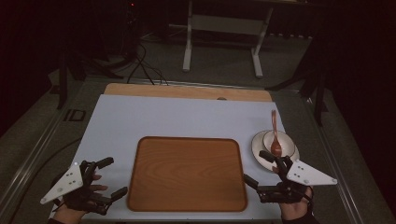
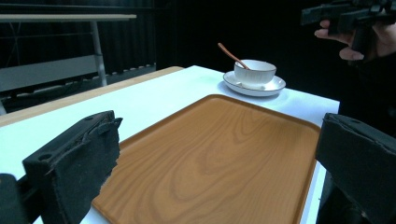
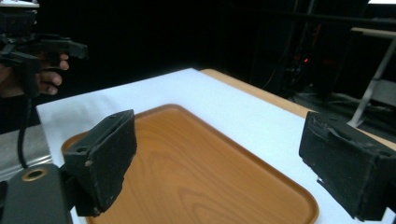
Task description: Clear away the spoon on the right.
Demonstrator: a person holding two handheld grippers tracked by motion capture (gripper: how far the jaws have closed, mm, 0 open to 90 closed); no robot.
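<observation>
1. Left gripper sits at the near left corner of the table, just left of the tray. Jaws stand wide apart, nothing between them; in the left gripper view the tray's wooden surface shows through the gap.
2. Right gripper sits at the near right, just right of the tray's near right corner. Jaws also stand wide apart and hold nothing; one jaw tip lies over the near edge of the saucer.
3. Tray: brown wood grain, rounded corners, flat on the white table cover, centred toward the near edge, between the two grippers. Nothing lies on it.
4. Bowl: white, standing on the white saucer at the right side of the table, just beyond the tray's far right corner.
5. Spoon: reddish-brown, resting in the bowl, handle leaning out over the far rim.
6. Each gripper is held by a hand entering from the near edge.
</observation>
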